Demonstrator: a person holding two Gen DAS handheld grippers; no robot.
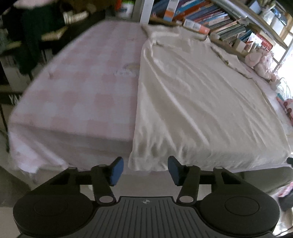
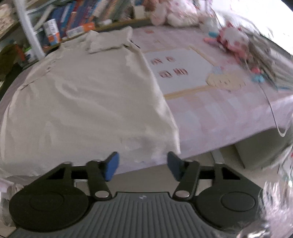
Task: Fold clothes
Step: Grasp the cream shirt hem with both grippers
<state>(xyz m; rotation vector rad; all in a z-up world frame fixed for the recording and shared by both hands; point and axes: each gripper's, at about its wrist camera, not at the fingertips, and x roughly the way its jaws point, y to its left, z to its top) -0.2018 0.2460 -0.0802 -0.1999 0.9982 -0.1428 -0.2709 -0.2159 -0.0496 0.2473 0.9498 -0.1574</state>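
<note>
A cream-white shirt (image 1: 192,102) lies spread flat on a bed with a pink checked sheet (image 1: 77,87), its collar at the far end and its hem hanging over the near edge. My left gripper (image 1: 145,170) is open and empty, just in front of the shirt's near left hem corner. The shirt also shows in the right wrist view (image 2: 87,102). My right gripper (image 2: 142,166) is open and empty, just in front of the shirt's near right hem corner at the bed's edge.
Shelves of books (image 1: 210,16) line the far side of the bed. Plush toys (image 2: 175,12) and small pink and blue items (image 2: 232,40) lie on the sheet at the far right. Dark furniture (image 1: 27,42) stands to the left. Pale floor (image 2: 146,179) lies below the bed edge.
</note>
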